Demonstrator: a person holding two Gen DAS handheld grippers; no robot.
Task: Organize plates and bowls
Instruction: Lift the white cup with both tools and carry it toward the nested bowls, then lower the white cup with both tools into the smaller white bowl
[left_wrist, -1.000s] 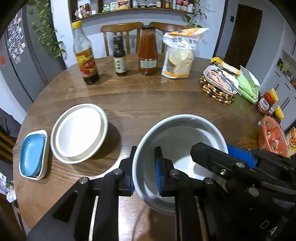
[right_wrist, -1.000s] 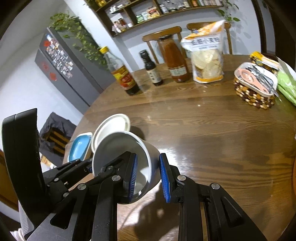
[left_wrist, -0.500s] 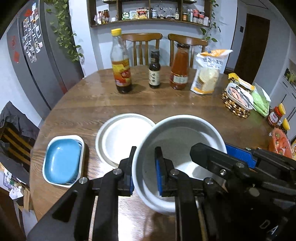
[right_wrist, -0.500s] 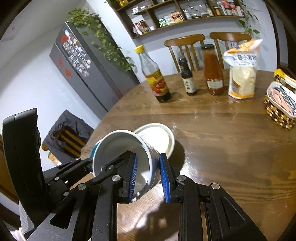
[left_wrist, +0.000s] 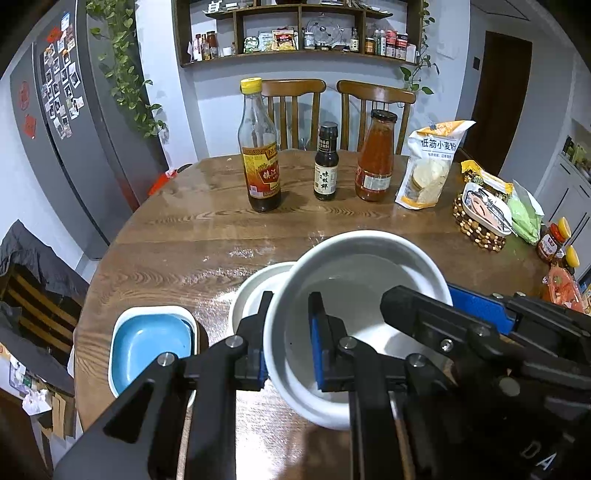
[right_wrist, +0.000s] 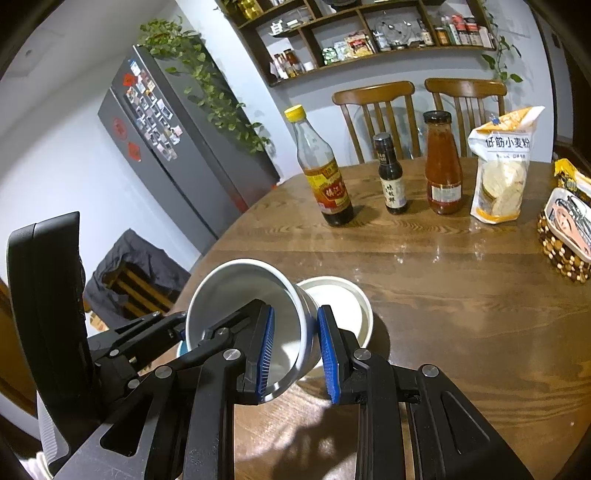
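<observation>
A big white bowl hangs tilted above the round wooden table, held by both grippers. My left gripper is shut on the bowl's left rim, one blue pad inside and one outside. My right gripper is shut on the opposite rim of the bowl. Just under and behind the bowl lies a round white plate, which shows past the bowl's side in the right wrist view. A blue square dish nested in a white one sits to the left of the plate, near the table edge.
At the back of the table stand a vinegar bottle, a small dark sauce bottle, a red sauce jar and a flour bag. A beaded trivet with a tin and jars crowd the right side. Two chairs stand behind.
Both grippers have carried the bowl leftwards and upwards. The white plate, earlier off to its left, now lies right beneath it. Both grips are unchanged.
</observation>
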